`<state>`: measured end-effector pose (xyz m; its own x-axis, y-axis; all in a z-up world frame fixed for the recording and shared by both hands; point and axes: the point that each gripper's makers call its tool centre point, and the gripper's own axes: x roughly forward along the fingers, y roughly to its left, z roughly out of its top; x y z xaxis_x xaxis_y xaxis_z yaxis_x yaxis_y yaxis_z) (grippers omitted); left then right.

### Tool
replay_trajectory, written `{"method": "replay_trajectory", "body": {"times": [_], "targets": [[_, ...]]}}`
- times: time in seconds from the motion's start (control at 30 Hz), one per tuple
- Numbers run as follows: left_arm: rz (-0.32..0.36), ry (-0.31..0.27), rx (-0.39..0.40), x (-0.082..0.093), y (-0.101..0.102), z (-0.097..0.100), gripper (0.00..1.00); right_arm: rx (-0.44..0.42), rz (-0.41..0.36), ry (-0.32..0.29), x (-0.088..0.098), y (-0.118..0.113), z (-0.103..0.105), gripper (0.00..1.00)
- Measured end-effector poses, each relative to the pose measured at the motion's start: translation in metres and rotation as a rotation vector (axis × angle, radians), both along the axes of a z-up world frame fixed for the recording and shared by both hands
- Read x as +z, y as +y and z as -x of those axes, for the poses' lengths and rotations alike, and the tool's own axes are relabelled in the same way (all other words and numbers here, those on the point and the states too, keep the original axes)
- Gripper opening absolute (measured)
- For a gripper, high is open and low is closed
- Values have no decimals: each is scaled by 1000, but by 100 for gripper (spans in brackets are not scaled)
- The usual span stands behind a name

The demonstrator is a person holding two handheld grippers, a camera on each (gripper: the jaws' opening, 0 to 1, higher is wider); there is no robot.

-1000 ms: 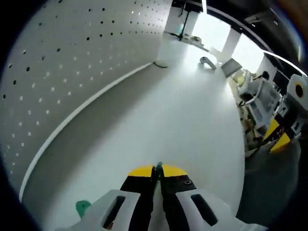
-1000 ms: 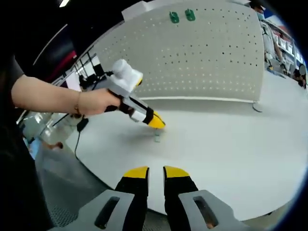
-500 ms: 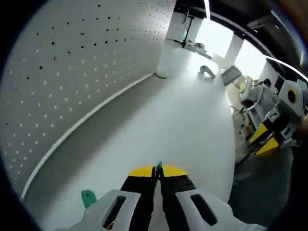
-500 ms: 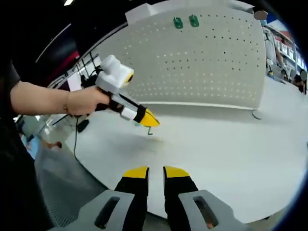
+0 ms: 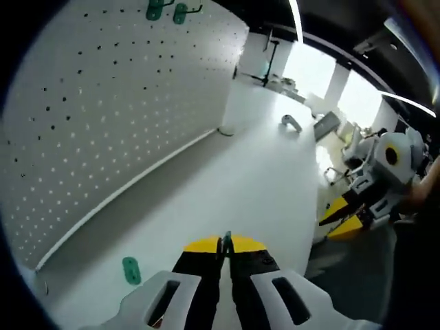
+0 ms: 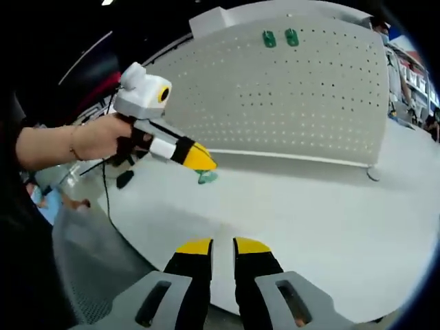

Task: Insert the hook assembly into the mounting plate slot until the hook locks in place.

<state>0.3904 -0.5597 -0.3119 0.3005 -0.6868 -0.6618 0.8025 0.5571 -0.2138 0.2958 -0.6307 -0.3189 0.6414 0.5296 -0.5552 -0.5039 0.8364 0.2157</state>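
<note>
White table (image 6: 330,206), pegboard (image 6: 295,96) behind — left gripper (image 5: 227,242) pinching hook (image 5: 227,238), right gripper (image 6: 223,246) slightly spread

White table (image 5: 261,172) with a green hook piece (image 5: 130,270) (near the pegboard's foot).

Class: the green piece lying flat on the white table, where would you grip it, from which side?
Grip the green piece across its narrow edges, coming from above: it lies flat on the table, so probably only its edges offer purchase.
</note>
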Motion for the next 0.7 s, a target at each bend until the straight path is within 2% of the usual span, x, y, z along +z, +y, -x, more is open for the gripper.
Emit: {"method": "replay_trajectory", "body": {"times": [0.23,0.3,0.37,0.47,0.7], "targets": [[23,-15,21,20,8,12,3,29,0,-11,4,8,4,10],[36,-36,21,28,10,16,3,36,0,-16,6,10,5,10],[59,-19,27,32,11,23,3,43,-3,-19,7,12,6,10],[42,-45,23,36,16,32,3,64,0,-33,11,17,7,10],[84,-66,79,56,25,45,3,85,-14,-48,15,28,7,10]]}}
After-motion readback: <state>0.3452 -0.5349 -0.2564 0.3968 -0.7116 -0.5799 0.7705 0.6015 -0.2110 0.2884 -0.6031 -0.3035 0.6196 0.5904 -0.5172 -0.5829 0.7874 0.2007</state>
